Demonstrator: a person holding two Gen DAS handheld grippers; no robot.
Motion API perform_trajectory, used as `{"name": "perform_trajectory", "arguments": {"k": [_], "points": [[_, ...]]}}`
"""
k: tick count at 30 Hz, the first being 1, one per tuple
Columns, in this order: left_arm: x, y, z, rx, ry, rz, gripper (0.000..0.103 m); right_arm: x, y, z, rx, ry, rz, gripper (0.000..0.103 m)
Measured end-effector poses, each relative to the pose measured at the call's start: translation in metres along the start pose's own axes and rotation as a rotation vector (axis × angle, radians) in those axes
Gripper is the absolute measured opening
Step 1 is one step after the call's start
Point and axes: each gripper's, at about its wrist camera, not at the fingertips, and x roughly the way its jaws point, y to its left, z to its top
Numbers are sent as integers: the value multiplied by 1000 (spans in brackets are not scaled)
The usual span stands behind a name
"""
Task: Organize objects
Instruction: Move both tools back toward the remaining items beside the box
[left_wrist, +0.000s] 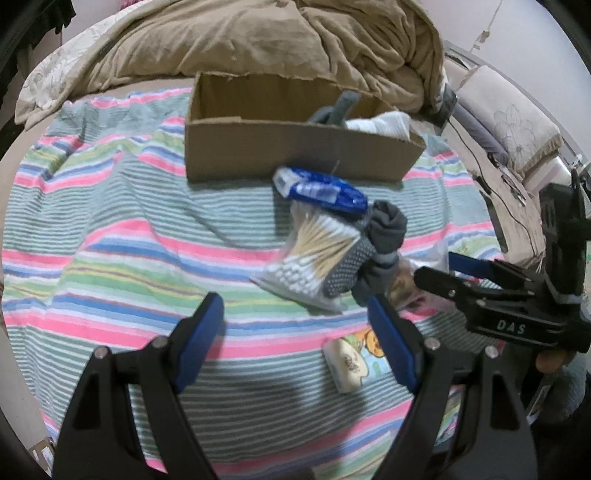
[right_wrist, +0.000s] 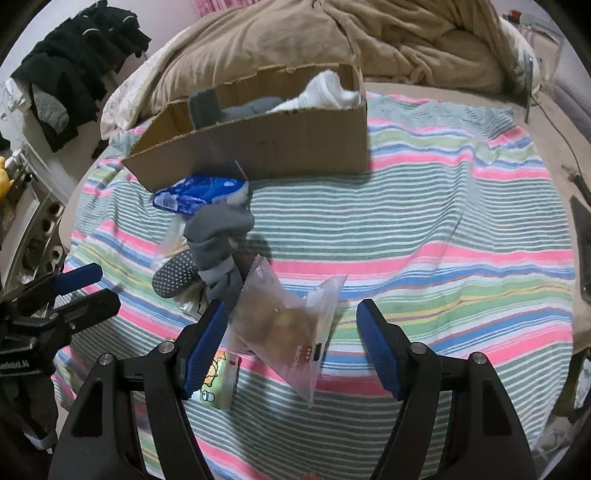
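A cardboard box (left_wrist: 295, 151) stands on the striped towel (left_wrist: 110, 229), holding grey and white socks (left_wrist: 384, 122); it also shows in the right wrist view (right_wrist: 277, 144). In front of it lie a blue packet (left_wrist: 321, 190), a bag of cotton swabs (left_wrist: 314, 254), a grey dotted sock (left_wrist: 380, 243), a small tissue pack (left_wrist: 349, 363) and a clear bag with a bun (right_wrist: 284, 325). My left gripper (left_wrist: 295, 339) is open and empty above the towel, short of the swabs. My right gripper (right_wrist: 291, 347) is open, with the bun bag lying between its fingers.
A rumpled brown blanket (left_wrist: 277, 37) lies behind the box. Dark clothes (right_wrist: 77, 62) hang at the left of the right wrist view. Cables and a cushion (left_wrist: 513, 125) lie at the bed's right side. The right gripper shows at the right of the left wrist view (left_wrist: 443, 273).
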Motion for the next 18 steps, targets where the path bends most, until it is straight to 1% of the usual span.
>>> {"name": "perform_trajectory", "arguments": {"k": [6,7,8,9,15,16,18], "points": [[8,-5,-4,3,30,3,82,14,0,-2,1,28,22,75],[9,-7,-5,4,36,2,82,15,0,-2,-3,31,29,72],[11,-10,-7,5,44,2,82,16,0,-3,-9,33,32,67],[13,-12,-8,7,51,2,82,16,0,-3,-12,32,38,58],[23,-32,-13,23,101,-11,82,11,-6,-5,-18,16,75,51],[24,-35,-13,28,106,-11,82,8,-7,-4,-19,10,79,47],[28,-43,-15,41,126,-12,82,3,-11,-3,-23,-3,85,47]]}}
